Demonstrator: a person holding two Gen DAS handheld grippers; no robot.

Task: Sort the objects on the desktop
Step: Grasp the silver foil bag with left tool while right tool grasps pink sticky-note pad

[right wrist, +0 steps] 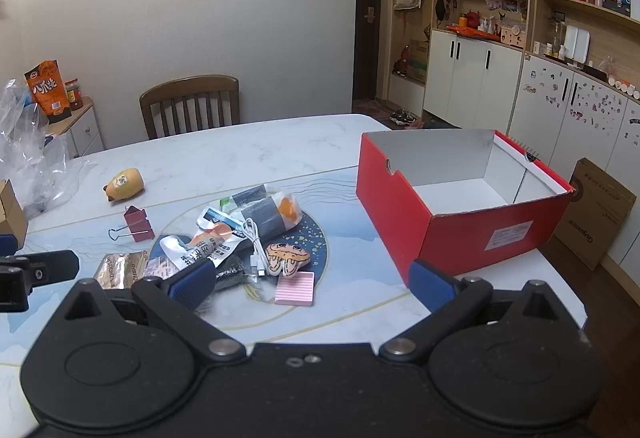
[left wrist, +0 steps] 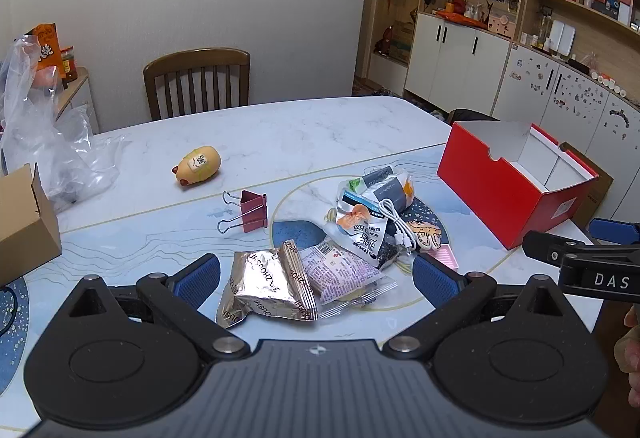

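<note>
- Two grippers are hovering over the worktop (left wrist: 280, 126), the left gripper (left wrist: 316, 274) and the right gripper (right wrist: 312, 286) both spread wide and holding nothing.
- A heap of snack packets (left wrist: 360, 222) is lying mid-worktop, the foil packet (left wrist: 264, 286) sitting nearest the left gripper.
- The packets are looking light, crinkly and slippery; pinching a sealed edge is probably the safest hold.
- The red box (right wrist: 460, 222) is standing empty to the right.
</note>
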